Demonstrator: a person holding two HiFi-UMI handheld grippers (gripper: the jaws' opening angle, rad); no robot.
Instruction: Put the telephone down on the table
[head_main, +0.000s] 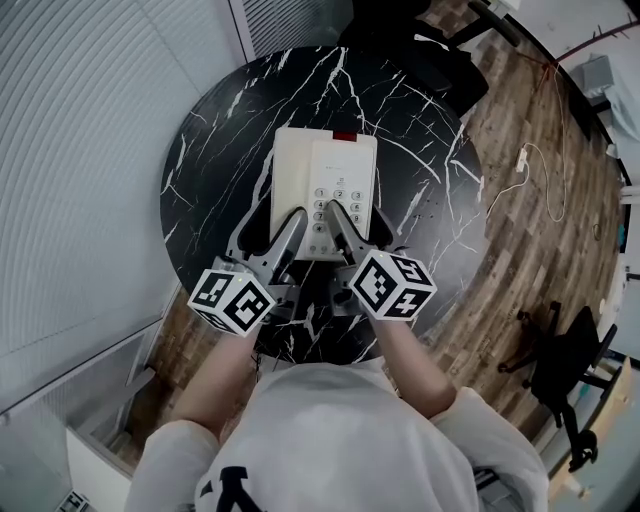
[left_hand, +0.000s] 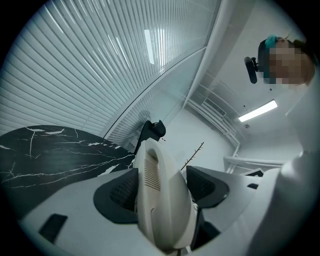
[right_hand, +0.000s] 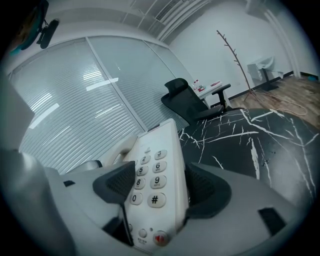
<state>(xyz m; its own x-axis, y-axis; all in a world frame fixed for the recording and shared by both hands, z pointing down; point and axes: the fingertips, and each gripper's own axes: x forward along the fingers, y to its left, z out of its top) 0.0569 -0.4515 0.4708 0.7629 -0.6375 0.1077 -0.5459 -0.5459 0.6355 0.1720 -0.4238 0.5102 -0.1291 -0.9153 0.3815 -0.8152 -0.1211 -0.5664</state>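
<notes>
A cream push-button telephone (head_main: 322, 170) with its handset on the left side lies flat over the round black marble table (head_main: 215, 150); I cannot tell whether it touches the tabletop. My left gripper (head_main: 291, 224) is shut on the near left corner, with the handset side (left_hand: 154, 170) between its dark pads. My right gripper (head_main: 340, 216) is shut on the near right corner, and its pads clamp the keypad end (right_hand: 150, 170). Both grippers sit side by side at the telephone's near edge.
A black office chair (right_hand: 189, 102) stands at the table's far side, and another chair (head_main: 565, 360) stands on the wooden floor at the right. A white cable (head_main: 540, 170) trails across that floor. Glass walls with blinds (head_main: 90, 150) close off the left.
</notes>
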